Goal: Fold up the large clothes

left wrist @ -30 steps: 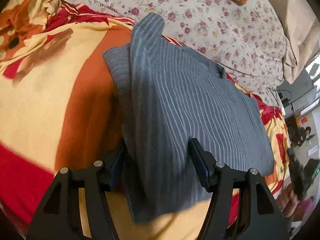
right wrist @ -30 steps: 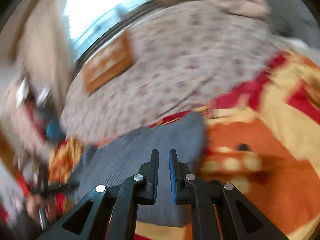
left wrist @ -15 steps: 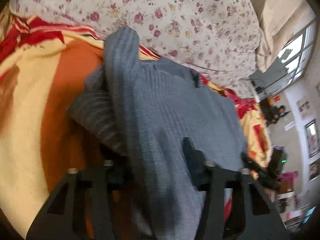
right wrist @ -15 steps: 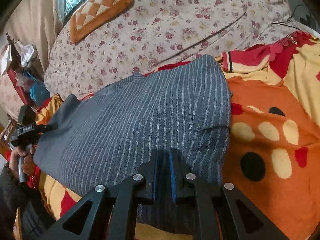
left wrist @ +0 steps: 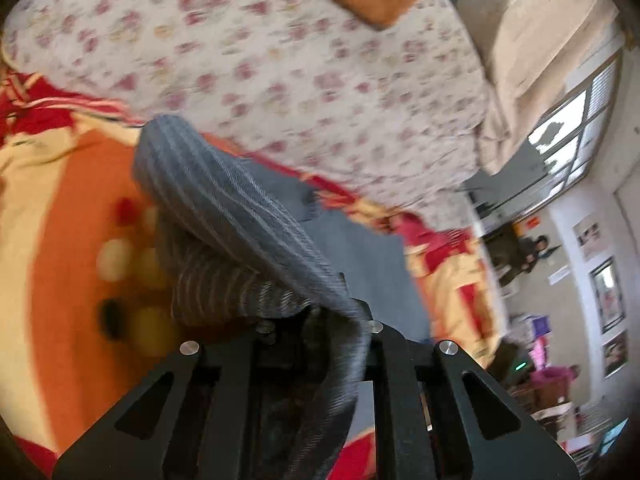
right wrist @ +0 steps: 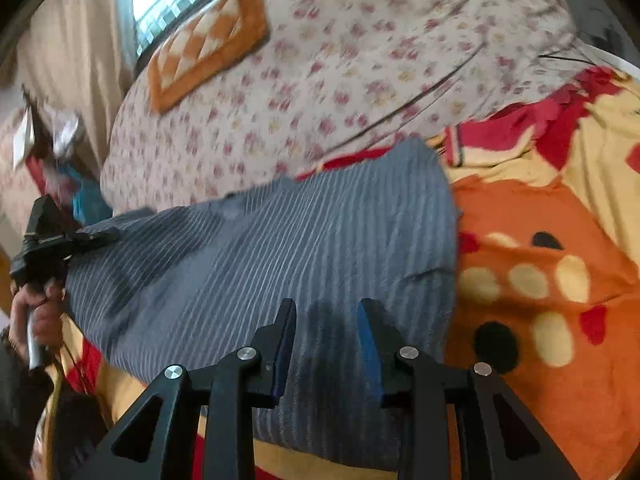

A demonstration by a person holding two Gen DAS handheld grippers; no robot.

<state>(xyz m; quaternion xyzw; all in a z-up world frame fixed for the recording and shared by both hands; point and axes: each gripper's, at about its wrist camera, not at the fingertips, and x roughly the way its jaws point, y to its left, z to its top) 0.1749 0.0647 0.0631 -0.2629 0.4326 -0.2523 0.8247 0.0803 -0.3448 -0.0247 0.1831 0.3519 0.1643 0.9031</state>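
A grey pin-striped garment lies spread on an orange, yellow and red blanket on the bed. My right gripper is open just above its near edge, holding nothing. In the left wrist view my left gripper is shut on a bunched fold of the same garment, which is lifted and drapes over the fingers, hiding the fingertips. The left gripper also shows at the garment's far left end in the right wrist view, held by a hand.
A floral quilt covers the far side of the bed, with an orange checked cushion on it. A window and curtain stand beyond. People and clutter are at the room's side.
My left gripper has shut on the garment's edge and lifted it, bunching the cloth. My right gripper, shut earlier, has opened over the garment's near edge.
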